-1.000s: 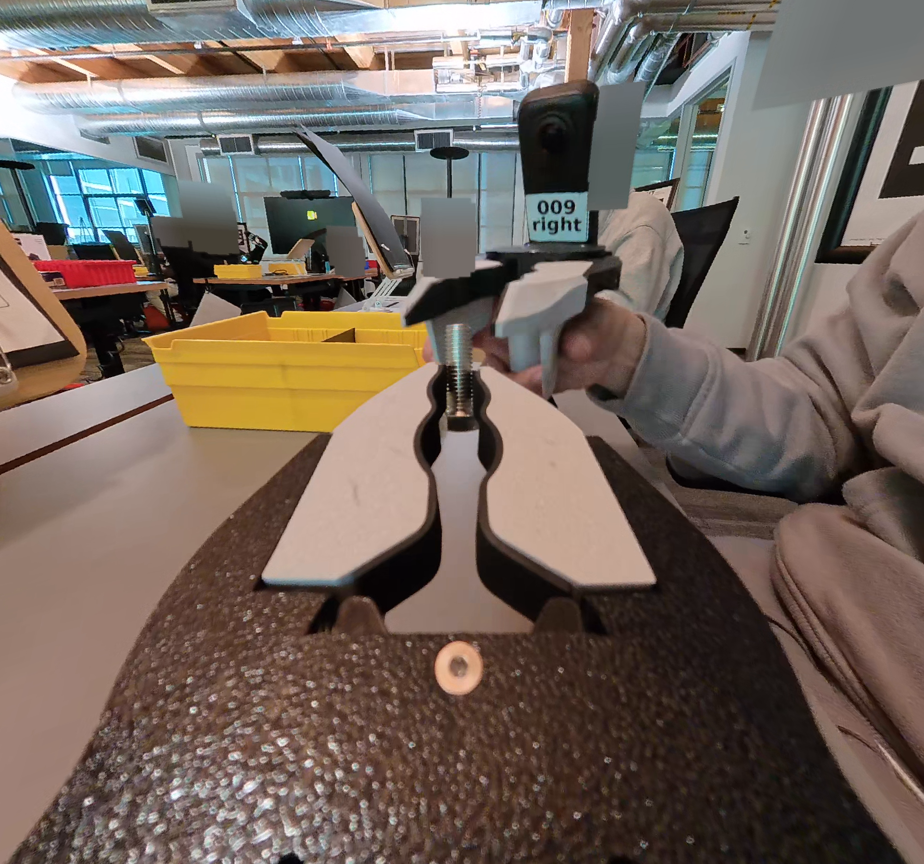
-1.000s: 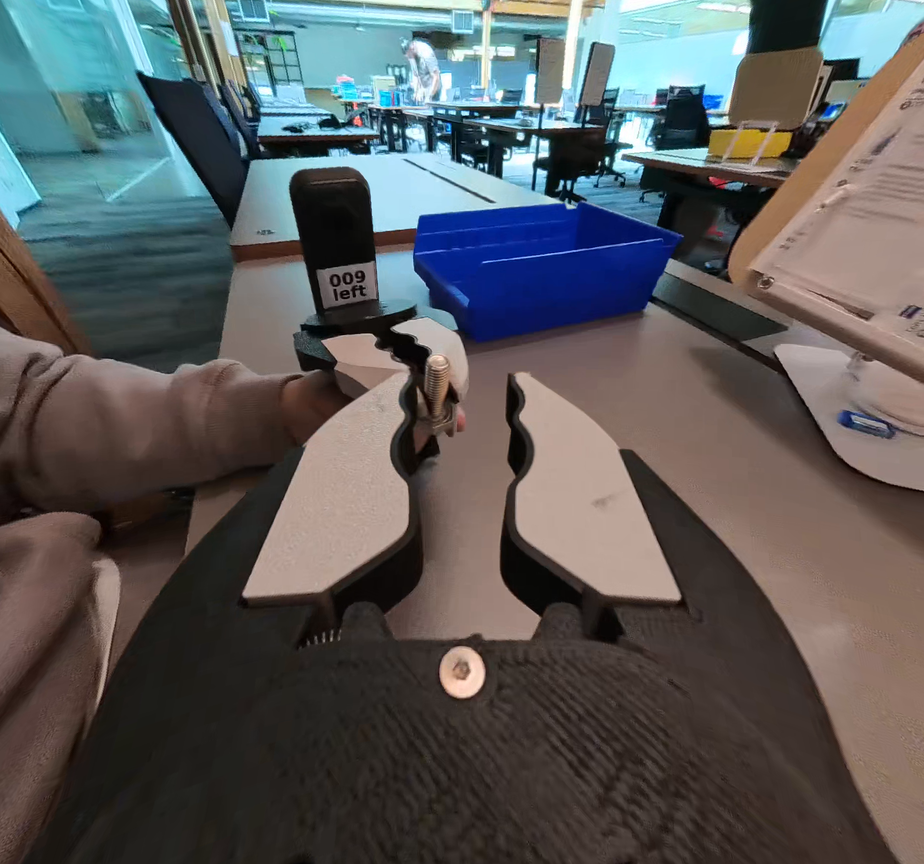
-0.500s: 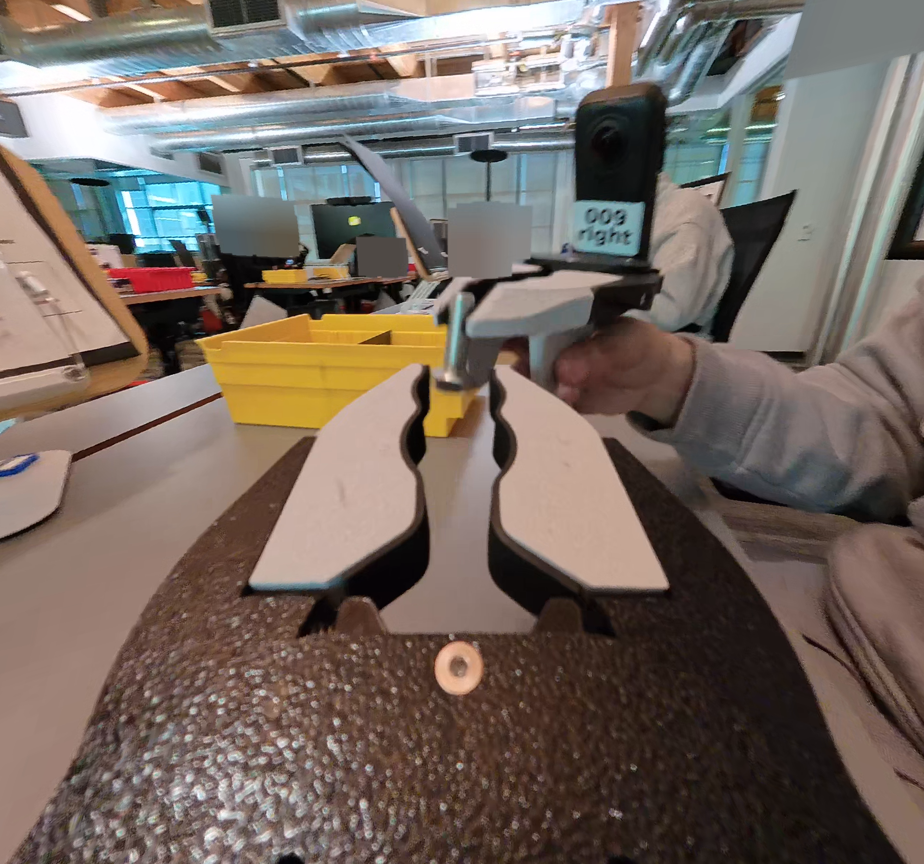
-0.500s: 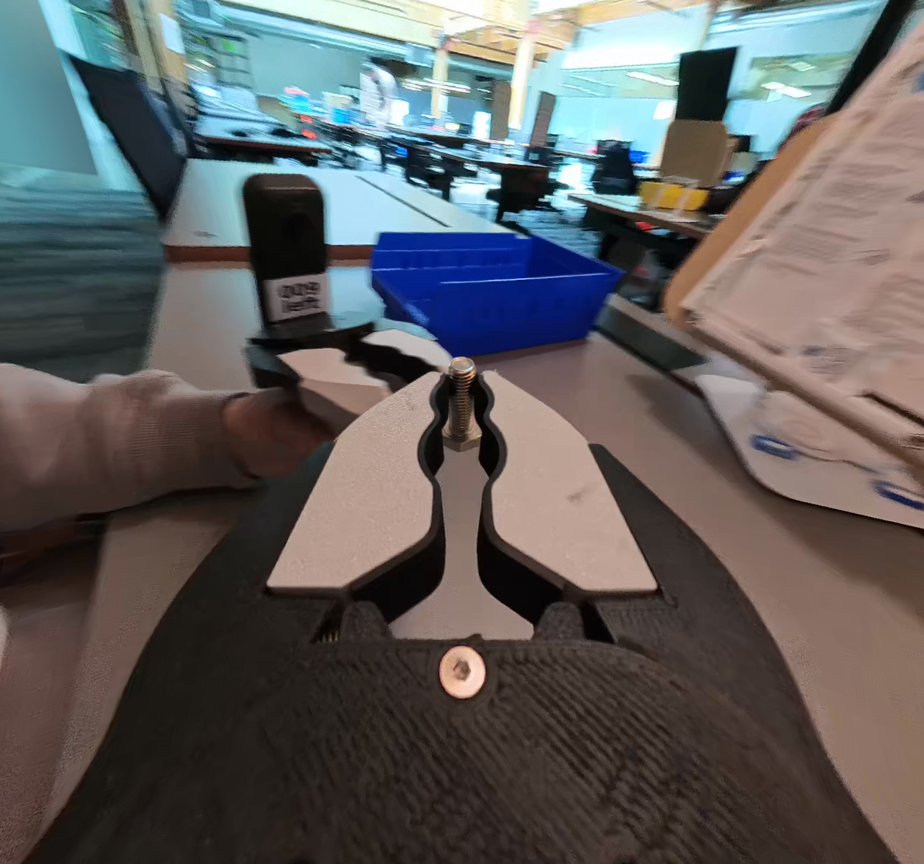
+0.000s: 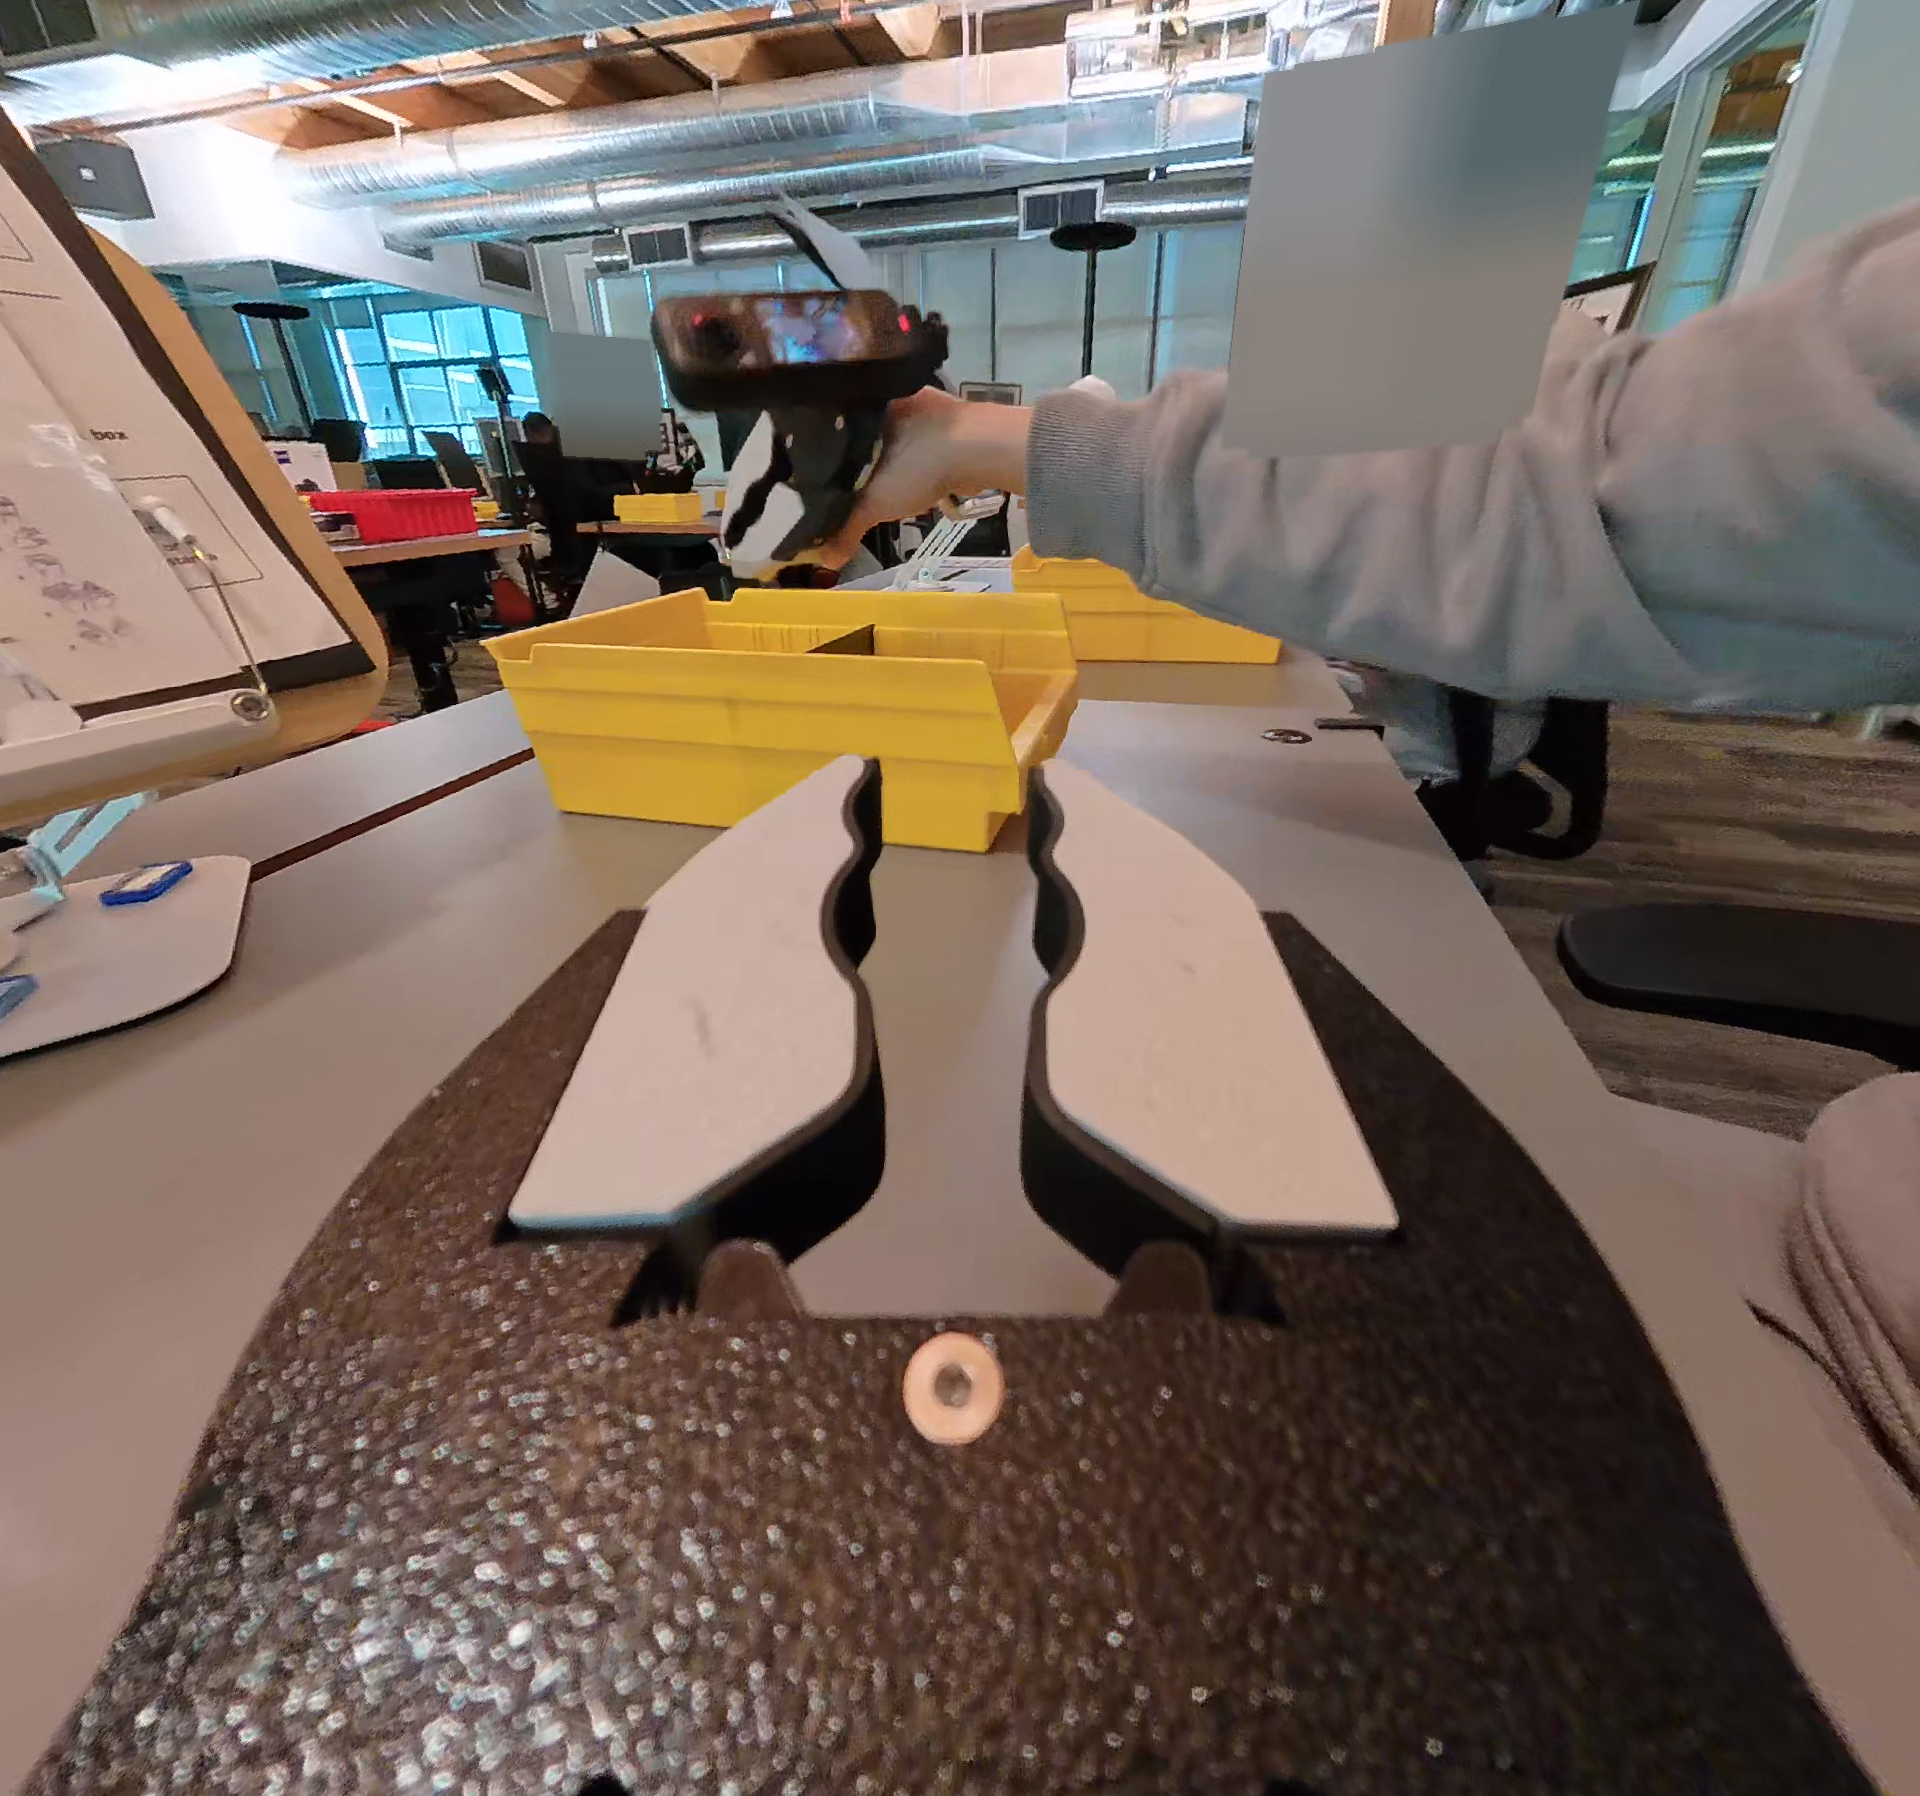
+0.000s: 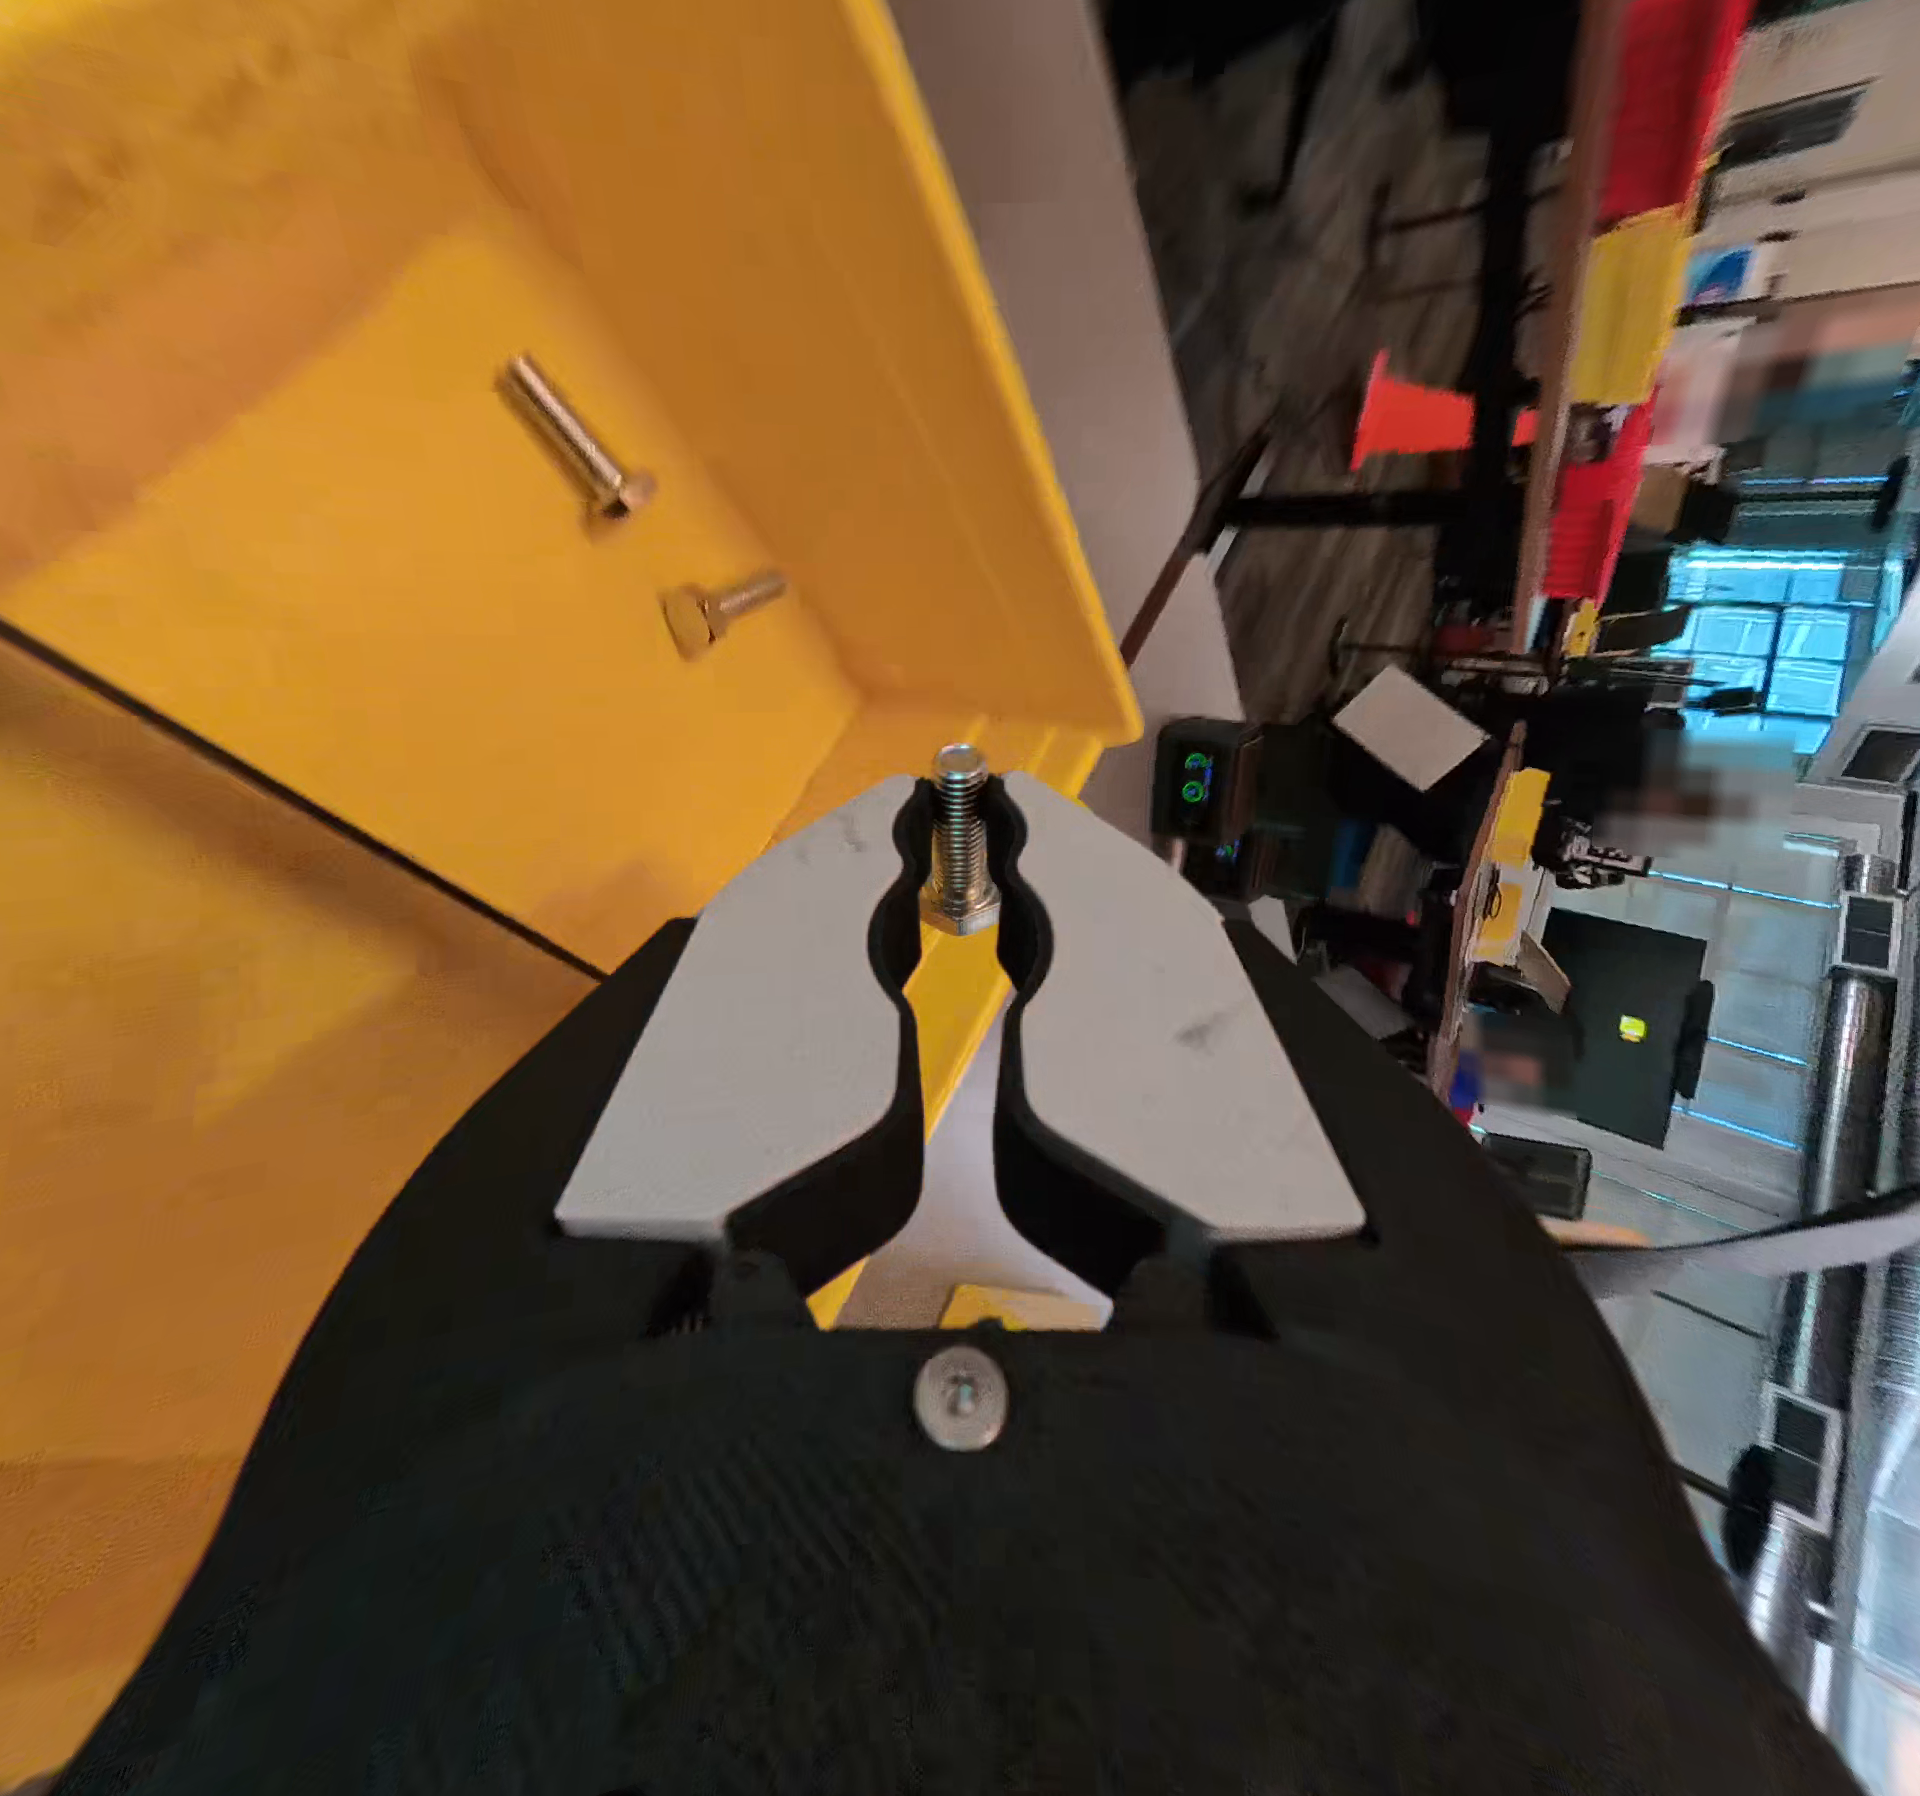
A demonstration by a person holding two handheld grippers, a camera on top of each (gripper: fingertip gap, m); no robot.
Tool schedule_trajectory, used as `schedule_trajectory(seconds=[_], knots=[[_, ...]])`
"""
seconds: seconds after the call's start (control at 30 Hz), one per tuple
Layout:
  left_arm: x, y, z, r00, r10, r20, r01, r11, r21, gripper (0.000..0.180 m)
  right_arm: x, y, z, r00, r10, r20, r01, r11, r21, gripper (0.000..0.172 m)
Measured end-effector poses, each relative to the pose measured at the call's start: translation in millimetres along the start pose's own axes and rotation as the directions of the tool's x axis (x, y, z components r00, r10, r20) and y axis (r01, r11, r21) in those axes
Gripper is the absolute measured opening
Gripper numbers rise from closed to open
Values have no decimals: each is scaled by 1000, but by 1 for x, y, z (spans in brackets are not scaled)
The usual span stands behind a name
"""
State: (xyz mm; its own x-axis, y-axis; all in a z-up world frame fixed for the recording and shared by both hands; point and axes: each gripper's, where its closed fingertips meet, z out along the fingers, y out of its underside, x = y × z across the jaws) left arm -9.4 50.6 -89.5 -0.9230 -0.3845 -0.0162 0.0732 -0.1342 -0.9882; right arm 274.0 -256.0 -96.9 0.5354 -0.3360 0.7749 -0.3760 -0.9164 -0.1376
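Observation:
My right gripper is shut on a silver hex bolt, threaded end pointing forward, held over a yellow bin. Two loose bolts lie on the bin floor, a long one and a short one. My left gripper is open and empty, low over the grey table in front of the same yellow bin. In the left wrist view the right gripper hangs rolled on its side above the bin, held by a hand in a grey sleeve.
A slanted board with paper sheets stands at the left on a white base. A second yellow bin sits behind the first. The table edge and a black chair are at the right. One gripper's finger ends stand about 40 cm off the other's.
The bolt passed from my left gripper to my right. My left gripper opened and drew back empty. My right gripper shut on the bolt, rose, rolled sideways and moved over the yellow bin.

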Motion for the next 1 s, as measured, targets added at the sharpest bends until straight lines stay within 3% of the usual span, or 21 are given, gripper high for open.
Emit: schedule_trajectory(seconds=[0.13,0.2,0.23,0.37,0.47,0.57,0.7,0.8,0.9,0.93,1.0], knots=[[-6,1,-2,1000,-8,23,8,1000,-9,25,-26,21,36,990,-75,120,93,984,-152,10],[-8,0,-4,999,-22,36,22,1000,-1,25,-34,22,43,987,-69,142,88,987,-134,12],[-11,-1,-5,998,-28,50,28,1000,3,25,-32,22,44,991,-45,128,62,989,-132,13],[-29,-10,-15,986,-61,153,60,998,14,25,-18,14,30,988,125,90,-121,991,-54,44],[-53,-41,-43,952,-69,300,63,998,28,27,-9,11,2,966,254,53,-256,966,27,57],[-97,-79,-106,834,-91,545,101,995,13,27,-23,1,-39,913,398,87,-408,896,173,63],[-172,-94,-201,564,-241,789,300,951,76,26,-68,-22,-96,794,538,283,-608,695,382,63],[-224,-67,-233,436,-296,850,494,868,49,27,-96,-37,-126,719,562,408,-694,551,464,57],[-259,-29,-233,366,-348,863,676,737,11,26,-101,-41,-141,718,594,362,-681,493,542,40],[-268,-12,-232,336,-343,877,731,682,-13,25,-101,-40,-144,720,605,340,-675,498,544,42],[-281,22,-234,276,-308,911,828,557,-62,27,-104,-43,-156,727,590,353,-670,496,552,68]])
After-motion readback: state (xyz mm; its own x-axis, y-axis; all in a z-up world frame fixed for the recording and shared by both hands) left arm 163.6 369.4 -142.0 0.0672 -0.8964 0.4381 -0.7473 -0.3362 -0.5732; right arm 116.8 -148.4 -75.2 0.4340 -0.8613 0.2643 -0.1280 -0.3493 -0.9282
